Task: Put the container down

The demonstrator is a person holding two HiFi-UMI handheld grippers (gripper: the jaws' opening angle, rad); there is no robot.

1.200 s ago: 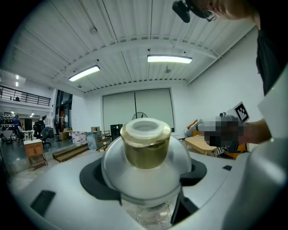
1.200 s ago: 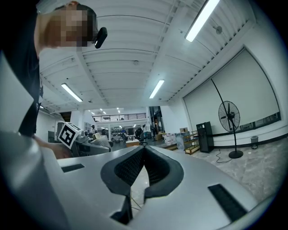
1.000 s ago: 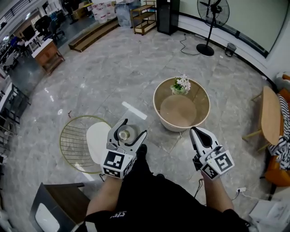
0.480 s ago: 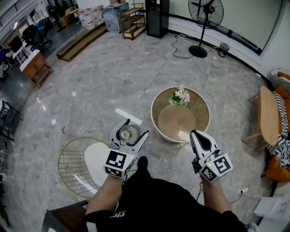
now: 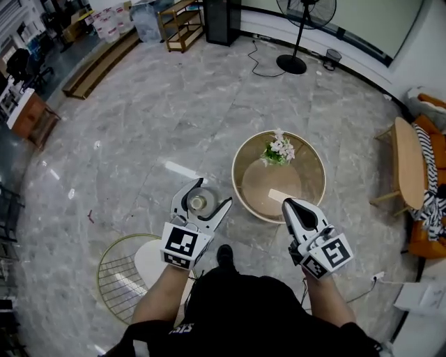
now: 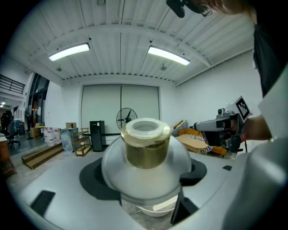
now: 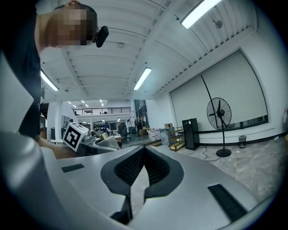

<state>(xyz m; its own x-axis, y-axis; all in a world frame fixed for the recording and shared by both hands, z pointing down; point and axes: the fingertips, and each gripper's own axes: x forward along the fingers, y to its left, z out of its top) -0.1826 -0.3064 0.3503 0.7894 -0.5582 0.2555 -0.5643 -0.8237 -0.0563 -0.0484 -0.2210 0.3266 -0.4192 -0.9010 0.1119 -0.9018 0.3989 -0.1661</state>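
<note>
The container (image 5: 198,203) is a small rounded glass jar with a gold neck and a white lid. My left gripper (image 5: 202,201) is shut on it and holds it in the air above the marble floor. In the left gripper view the jar (image 6: 146,155) fills the middle, upright between the jaws. My right gripper (image 5: 288,205) is shut with nothing in it, hovering by the near rim of the round beige table (image 5: 234,171). In the right gripper view its jaws (image 7: 144,149) meet at the tips.
White flowers (image 5: 278,149) stand on the far part of the round table. A gold wire round table (image 5: 115,275) with a white disc is at my lower left. A wooden side table (image 5: 404,164) stands at the right, a standing fan (image 5: 300,21) at the back.
The person has walked forward: the round table has come nearer to the right gripper and the wire table has dropped behind. Both grippers keep their hold and pose.
</note>
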